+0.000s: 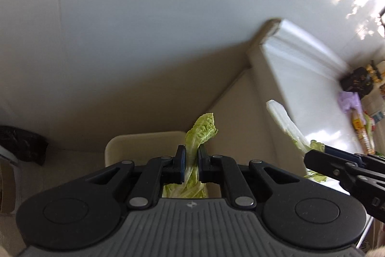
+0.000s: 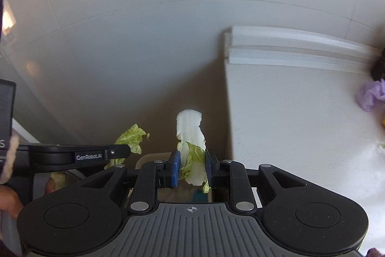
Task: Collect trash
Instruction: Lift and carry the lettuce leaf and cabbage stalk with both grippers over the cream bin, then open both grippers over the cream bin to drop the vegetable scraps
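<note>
Both scraps were picked up but not yet binned: the left gripper (image 1: 191, 165) pinched a green leaf (image 1: 201, 134), the right gripper (image 2: 191, 169) clamped a pale stalk (image 2: 190, 134), above the bin (image 1: 144, 139).

A crinkled green cabbage leaf (image 1: 202, 134) and a pale white-stemmed leaf (image 2: 190, 134) stick up, each pinched

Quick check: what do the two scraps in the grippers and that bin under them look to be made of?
Left scrap: leafy cabbage, crinkled yellow-green blade. Right scrap: the same vegetable, mostly smooth, pale rib with green frills. Bin: probably matte beige plastic, judging by its rounded, moulded rim.
</note>
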Motion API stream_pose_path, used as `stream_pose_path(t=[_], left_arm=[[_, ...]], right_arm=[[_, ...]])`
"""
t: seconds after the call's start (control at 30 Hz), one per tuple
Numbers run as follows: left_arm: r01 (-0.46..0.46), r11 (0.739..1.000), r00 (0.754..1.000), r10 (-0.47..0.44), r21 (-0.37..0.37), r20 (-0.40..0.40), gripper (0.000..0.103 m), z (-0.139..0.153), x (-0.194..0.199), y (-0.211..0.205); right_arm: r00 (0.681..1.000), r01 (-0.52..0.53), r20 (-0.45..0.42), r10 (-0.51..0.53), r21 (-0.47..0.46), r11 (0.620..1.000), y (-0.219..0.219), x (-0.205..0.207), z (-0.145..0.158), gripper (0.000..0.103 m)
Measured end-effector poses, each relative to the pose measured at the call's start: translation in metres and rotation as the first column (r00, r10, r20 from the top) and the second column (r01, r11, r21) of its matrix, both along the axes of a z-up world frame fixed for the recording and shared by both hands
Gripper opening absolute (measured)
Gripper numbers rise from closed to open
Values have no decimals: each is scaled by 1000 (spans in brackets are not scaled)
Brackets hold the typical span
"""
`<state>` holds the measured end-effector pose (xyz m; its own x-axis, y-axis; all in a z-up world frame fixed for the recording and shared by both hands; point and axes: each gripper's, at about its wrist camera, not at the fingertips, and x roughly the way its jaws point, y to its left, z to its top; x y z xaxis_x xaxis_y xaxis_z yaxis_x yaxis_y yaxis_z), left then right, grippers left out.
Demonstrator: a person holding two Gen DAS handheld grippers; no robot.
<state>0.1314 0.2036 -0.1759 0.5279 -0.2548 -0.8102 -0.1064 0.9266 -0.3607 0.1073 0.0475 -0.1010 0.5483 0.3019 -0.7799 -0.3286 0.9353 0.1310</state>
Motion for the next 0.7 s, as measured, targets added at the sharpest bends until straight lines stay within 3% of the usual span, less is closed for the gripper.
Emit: stream_pose_path(t=[0.2, 0.43, 0.7], left_arm=[[-19, 999, 998, 17, -29, -59, 9, -40, 8, 16], [-45, 998, 990, 39, -38, -135, 9, -91, 17, 23], [-90, 995, 974, 79, -43, -211, 9, -135, 27, 25]], right_arm=[[995, -75, -73, 72, -33, 997, 32, 10, -30, 22], [978, -108, -186, 95, -63, 992, 56, 24, -75, 22], [960, -150, -256, 114, -125, 981, 73, 41, -115, 22]])
